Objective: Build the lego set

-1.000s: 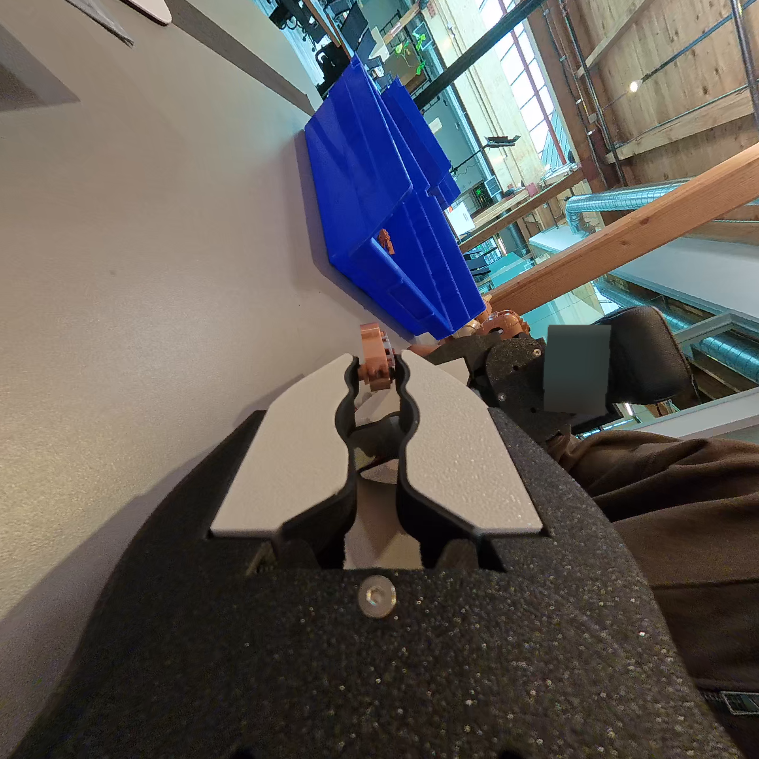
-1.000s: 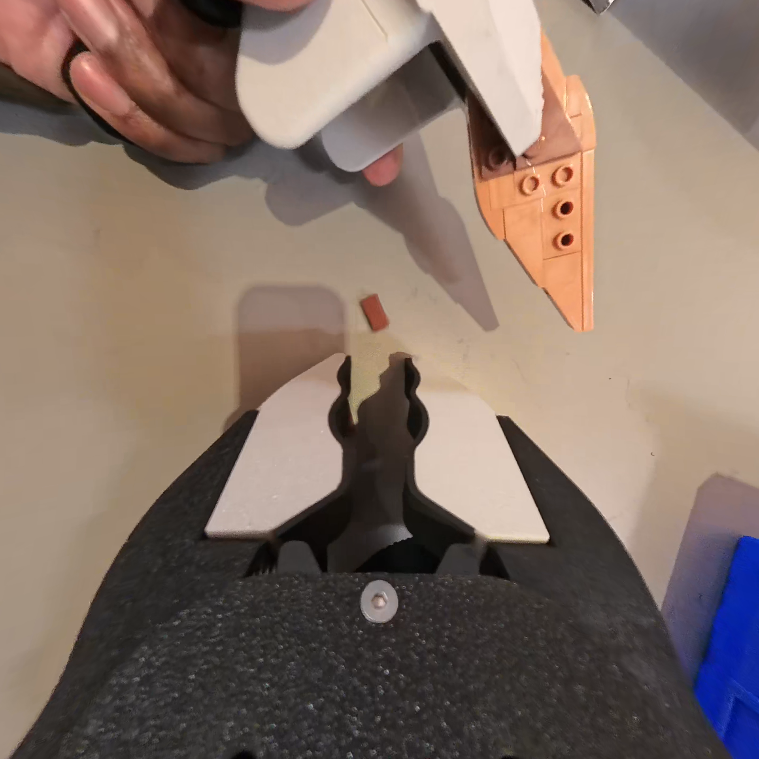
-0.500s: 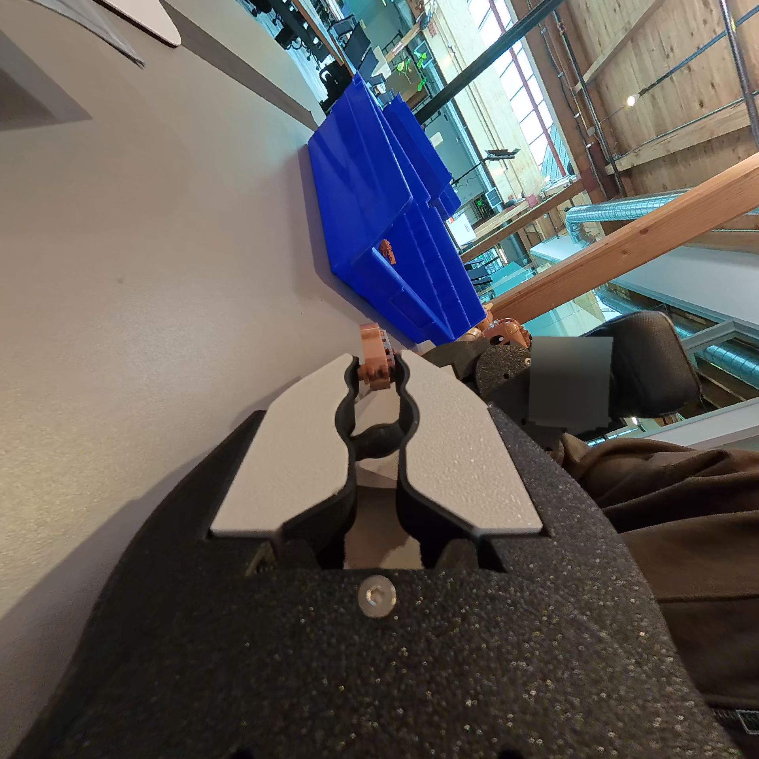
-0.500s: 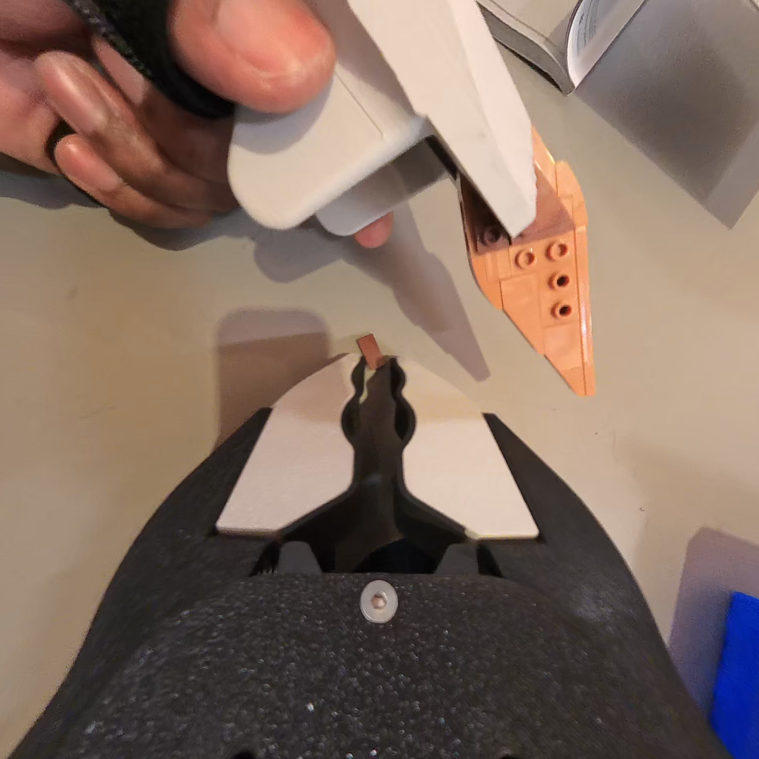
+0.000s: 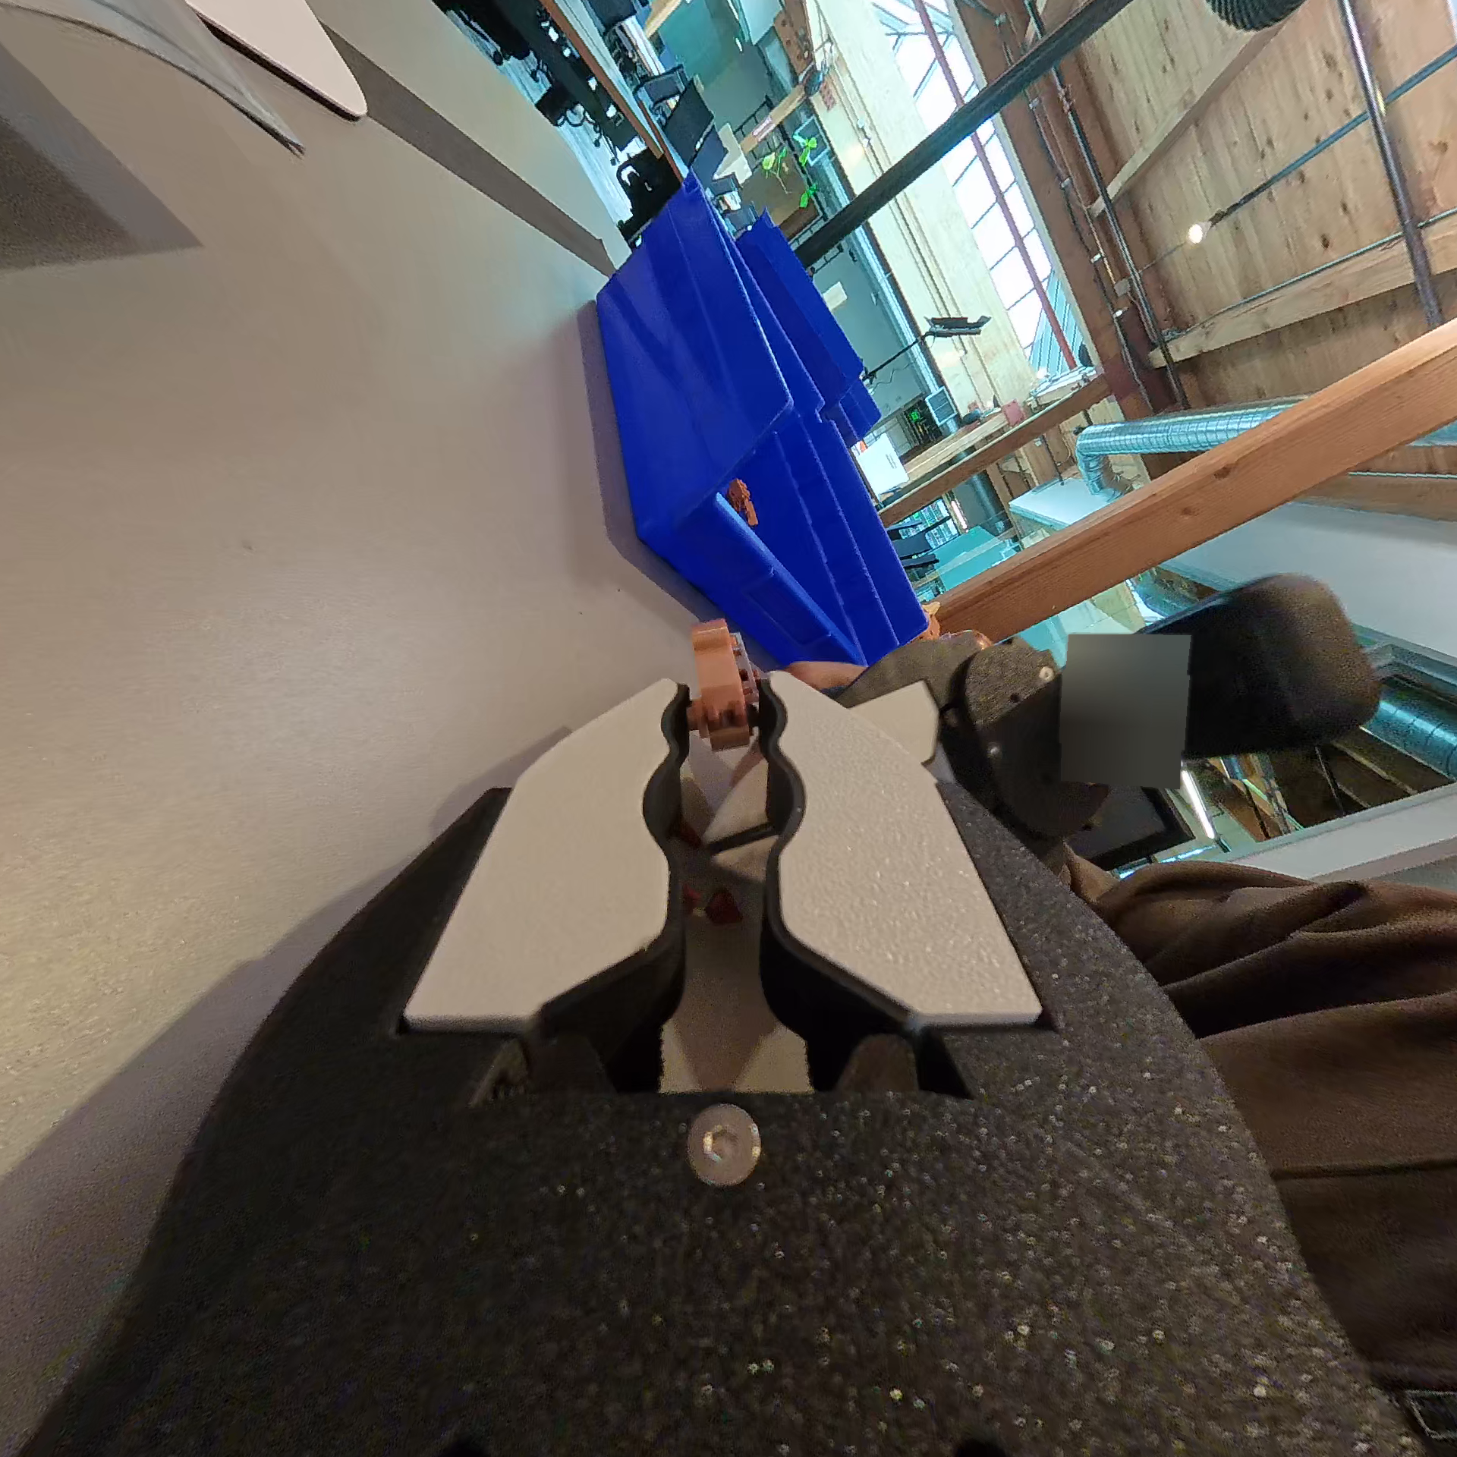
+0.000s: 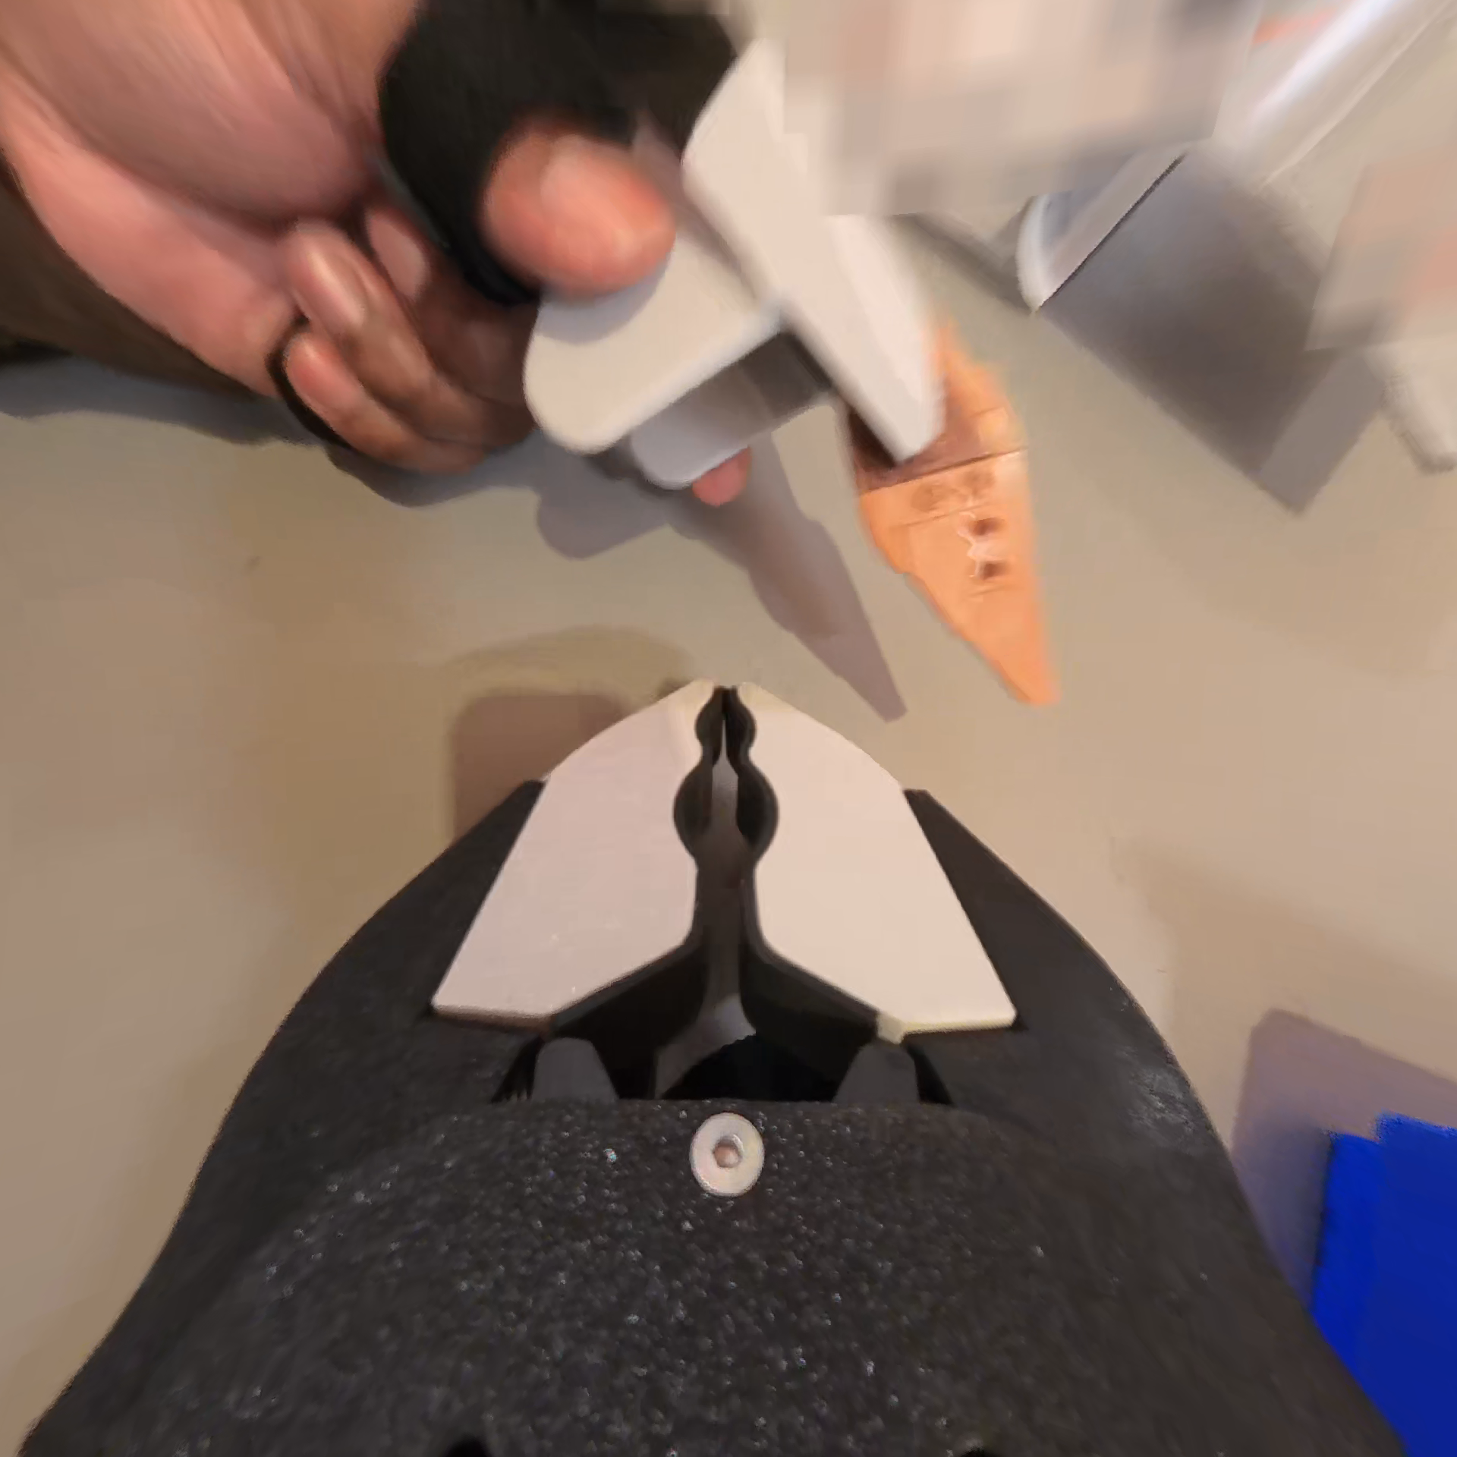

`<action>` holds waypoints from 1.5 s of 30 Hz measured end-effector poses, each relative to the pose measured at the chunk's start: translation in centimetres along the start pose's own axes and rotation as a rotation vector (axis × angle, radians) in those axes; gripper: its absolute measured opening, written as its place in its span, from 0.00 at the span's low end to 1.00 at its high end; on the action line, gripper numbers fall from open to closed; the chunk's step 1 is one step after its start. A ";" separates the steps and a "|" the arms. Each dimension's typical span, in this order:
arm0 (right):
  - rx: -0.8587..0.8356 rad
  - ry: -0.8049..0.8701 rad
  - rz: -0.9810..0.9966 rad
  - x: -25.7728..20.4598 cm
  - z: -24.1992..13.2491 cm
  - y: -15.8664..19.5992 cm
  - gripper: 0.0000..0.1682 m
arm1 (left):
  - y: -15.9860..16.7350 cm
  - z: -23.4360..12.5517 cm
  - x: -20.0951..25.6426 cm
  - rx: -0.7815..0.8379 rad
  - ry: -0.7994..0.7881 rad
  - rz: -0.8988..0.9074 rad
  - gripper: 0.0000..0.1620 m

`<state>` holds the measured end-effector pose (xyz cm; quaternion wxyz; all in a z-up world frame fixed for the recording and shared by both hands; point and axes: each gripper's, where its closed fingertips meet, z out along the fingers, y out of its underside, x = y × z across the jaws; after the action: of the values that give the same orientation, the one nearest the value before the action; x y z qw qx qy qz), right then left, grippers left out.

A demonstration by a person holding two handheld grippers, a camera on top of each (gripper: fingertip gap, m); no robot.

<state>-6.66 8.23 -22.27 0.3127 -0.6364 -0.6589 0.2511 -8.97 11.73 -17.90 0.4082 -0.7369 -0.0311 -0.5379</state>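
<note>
Left gripper clamped on the orange-brown lego assembly, fingers narrow around it, tips pressing its sides. Seen from the right wrist view, same lego assembly as a pointed wedge with studs on its face, held above the desk, point aimed down toward the near side, blurred by motion. Person's hand wrapped round the left gripper's black handle, upper left of that view.

Right gripper with fingers drawn almost together, only a thin slit between the tips; cannot tell from the blur whether a small brick sits pinched there. Tips close to the desk surface, near the wedge's point but apart from it.

In the left wrist view, blue bins standing on the desk beyond the gripped piece, a small orange-brown piece inside the nearer one. A few dark red bits glimpsed through the gap between the left fingers, lying on the desk below. Corner of a blue bin at the lower right of the right wrist view. Brown sleeve at the right edge, right gripper's black body just beyond the left one's tips
</note>
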 end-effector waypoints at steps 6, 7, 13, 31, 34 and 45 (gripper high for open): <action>0.077 0.040 0.037 2.1 -2.4 -1.1 0.00 | -0.2 0.0 0.1 0.023 0.012 -0.035 0.10; 0.051 0.041 0.025 2.2 -2.0 -0.4 0.00 | -0.1 0.0 0.1 0.024 0.012 -0.035 0.10; -0.051 -0.110 -0.089 -0.6 -1.1 2.0 0.09 | -0.1 0.0 0.0 0.023 0.013 -0.037 0.10; -0.001 -0.047 -0.287 -1.1 -0.3 1.3 0.04 | 0.1 0.1 0.0 0.010 -0.002 -0.013 0.10; 0.150 -0.012 -0.298 -0.7 -2.1 -1.2 0.12 | -0.1 0.0 -0.1 0.015 -0.006 -0.012 0.10; 0.074 -0.106 -0.303 -1.7 -1.5 1.1 0.16 | -0.4 -0.2 -0.3 0.029 -0.015 -0.012 0.10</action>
<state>-4.85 6.52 -22.18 0.3352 -0.5037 -0.7532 0.2583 -9.40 12.00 -17.93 0.4152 -0.7348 -0.0463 -0.5343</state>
